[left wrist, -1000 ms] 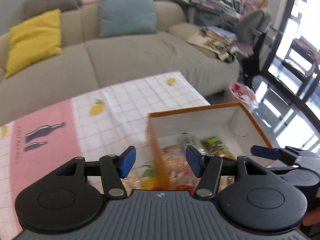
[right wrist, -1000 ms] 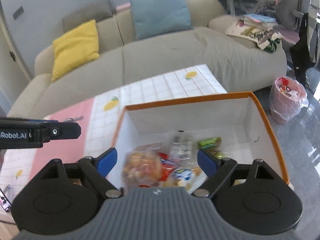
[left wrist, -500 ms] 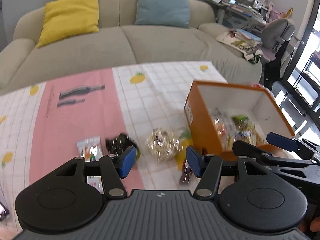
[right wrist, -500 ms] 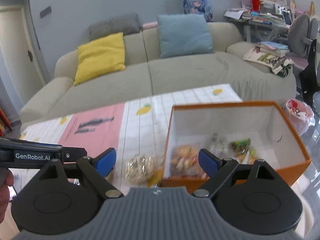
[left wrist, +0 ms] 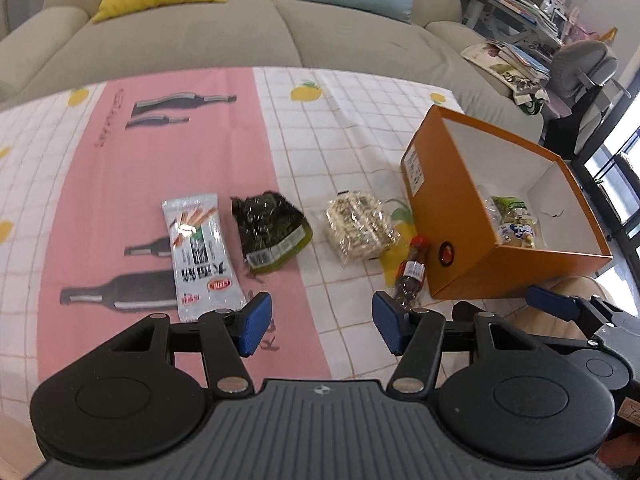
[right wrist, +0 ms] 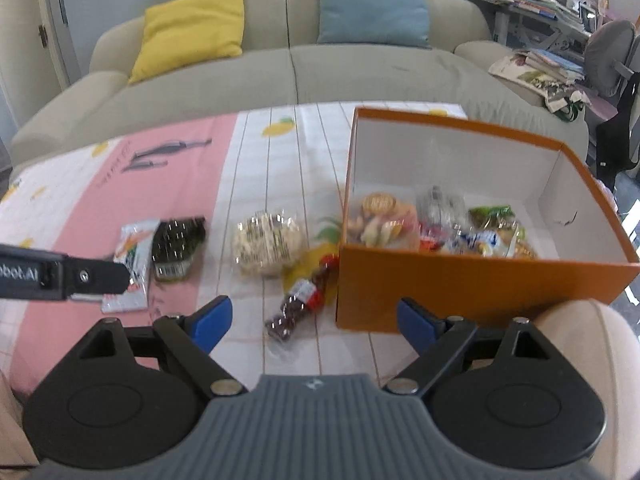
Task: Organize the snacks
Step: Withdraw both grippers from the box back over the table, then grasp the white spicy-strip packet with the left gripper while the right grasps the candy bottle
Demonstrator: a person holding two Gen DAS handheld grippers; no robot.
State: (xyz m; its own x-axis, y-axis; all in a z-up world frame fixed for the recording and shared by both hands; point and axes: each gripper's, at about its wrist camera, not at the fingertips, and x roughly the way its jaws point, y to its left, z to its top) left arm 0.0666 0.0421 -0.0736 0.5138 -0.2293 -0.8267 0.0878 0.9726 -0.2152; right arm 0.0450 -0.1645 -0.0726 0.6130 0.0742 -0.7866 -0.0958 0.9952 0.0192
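Both grippers hang empty over the table w/ jaws apart: the left gripper point(left wrist: 322, 330) moderately spread, the right gripper point(right wrist: 314, 320) wider, nothing between the pads of either. Four snacks are left on the tablecloth point(left wrist: 120, 184), in a row left of the orange box point(left wrist: 452, 216): a white sachet point(left wrist: 200, 256), a dark green pack point(left wrist: 270, 234), a clear-wrapped cracker pack point(left wrist: 358, 226) and a small red-capped bottle point(left wrist: 412, 268) lying on its side just beside the box wall, maybe touching it. The box already holds several snacks, incl. a round-label bag point(right wrist: 378, 216) and a green-white packet point(right wrist: 492, 216). Likely risks: the bottle is round and tight vs. the wall, so a finger may hit the cardboard and shove the box, or the bottle rolls off as the pads shut. The flat sachet gives little edge to pinch; pads could scrape the cloth and bunch it, dragging neighbours. The cracker pack looks brittle, so a hard squeeze may crush it, and the crinkly film may slip. The two grippers are near each other, so reaching for adjacent items at once risks a clash. Writing: the sachet has large dark Chinese characters and a red oval logo, not readable here; the box side carries a white label w/ small print, illegible; the left gripper's side reads "...bot.AI" in the right wrist view.
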